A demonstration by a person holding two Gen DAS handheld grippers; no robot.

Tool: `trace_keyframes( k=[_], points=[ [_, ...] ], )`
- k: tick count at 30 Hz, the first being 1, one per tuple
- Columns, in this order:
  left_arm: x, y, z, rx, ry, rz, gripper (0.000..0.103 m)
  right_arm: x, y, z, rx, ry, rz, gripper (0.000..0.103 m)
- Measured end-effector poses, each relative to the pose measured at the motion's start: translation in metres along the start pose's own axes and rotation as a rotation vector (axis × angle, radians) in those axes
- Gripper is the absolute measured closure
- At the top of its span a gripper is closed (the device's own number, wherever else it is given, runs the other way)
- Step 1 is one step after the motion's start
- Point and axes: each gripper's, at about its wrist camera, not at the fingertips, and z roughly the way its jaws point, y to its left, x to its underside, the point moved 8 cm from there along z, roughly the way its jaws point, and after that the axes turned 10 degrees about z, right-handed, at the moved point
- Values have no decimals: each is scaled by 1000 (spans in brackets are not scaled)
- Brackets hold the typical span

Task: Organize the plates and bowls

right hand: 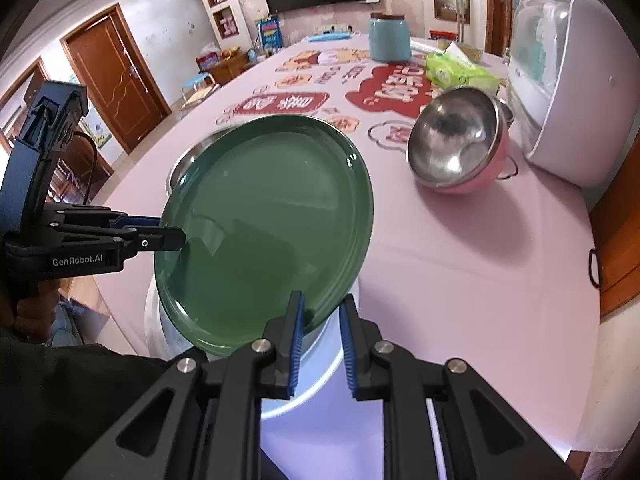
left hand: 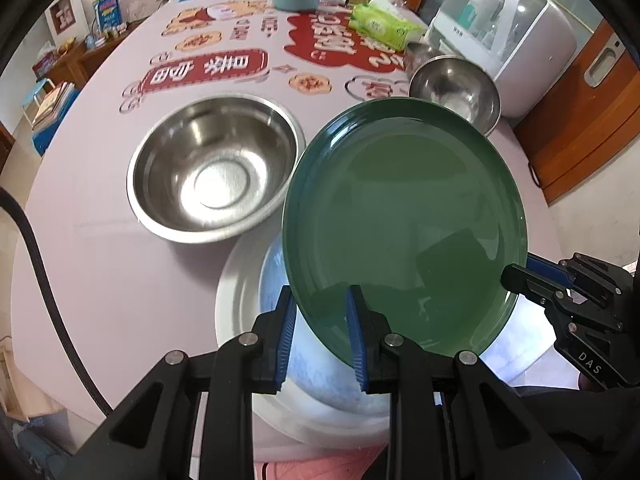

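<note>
- Blue-padded fingers of our left gripper [left hand: 320, 336] pinch the near rim of the green plate [left hand: 404, 224], holding it tilted above the white plate [left hand: 236, 304].
- Our right gripper [right hand: 322, 346] straddles the plate's right edge; whether its pads press it, we cannot tell.
- A large steel bowl [left hand: 216, 172] sits far left on the table [left hand: 100, 272]; a pink-sided steel bowl [right hand: 458, 146] leans far right.

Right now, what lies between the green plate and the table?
A white plate lies under the green plate, on the table. The left wrist view shows it best.
</note>
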Motion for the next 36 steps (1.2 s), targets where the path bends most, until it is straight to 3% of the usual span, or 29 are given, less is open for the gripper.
trace_keyframes(
  k=[14, 36],
  points=[
    [31, 0, 27, -30, 112, -65, 81, 30, 4, 24, -15, 129, -46, 84],
    [23, -6, 26, -106, 167, -26, 69, 26, 8, 34, -48, 154, -66, 74]
  ],
)
